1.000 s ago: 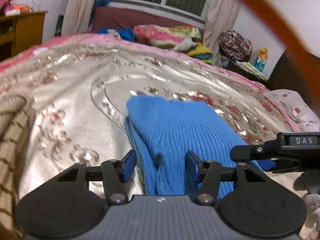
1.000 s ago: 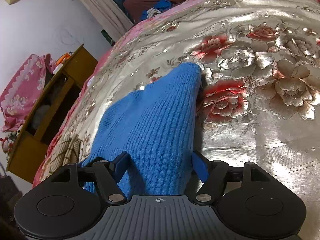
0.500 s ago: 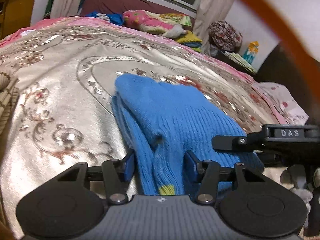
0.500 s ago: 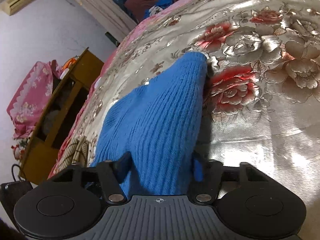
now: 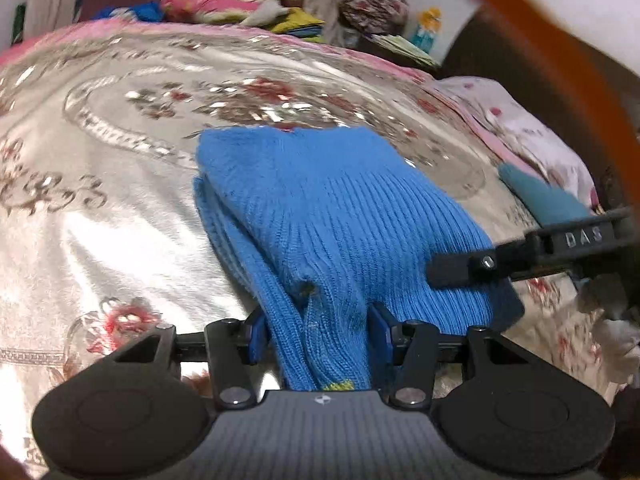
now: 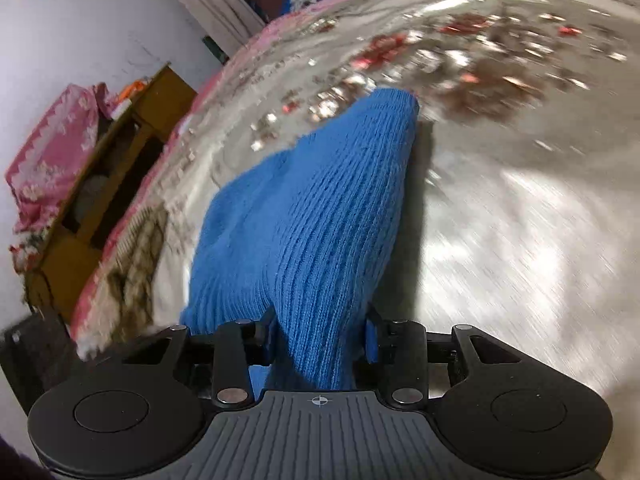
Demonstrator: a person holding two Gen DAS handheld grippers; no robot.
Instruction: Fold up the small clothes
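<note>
Garment: we see a bright blue ribbed knit sweater point(image 5: 340, 216), a small one, lying folded over itself on a shiny silver satin bedspread with red and gold flowers point(image 5: 104, 240); its near edge is lifted off the bed toward both tools.
Left gripper point(image 5: 316, 332): our left tool's blue pads stand about half apart, with a bunched fold of the knit filling the gap between them; the cloth touches both pads, so we read it as held. A spot of yellow-green shows on the knit at the base of the jaws.
Right gripper point(image 6: 318, 334): its jaws are closing, with a thick roll of the same knit between them; the cloth fills the gap and both pads already press on it.
Right gripper, from the left view: its black finger marked DAS lies over the sweater's right side.
Bed: a teal folded cloth point(image 5: 544, 196) lies to the right of the sweater, apart from it.
Surroundings: a wooden cabinet point(image 6: 116, 184) stands beside the bed; the bedspread is blurred.
</note>
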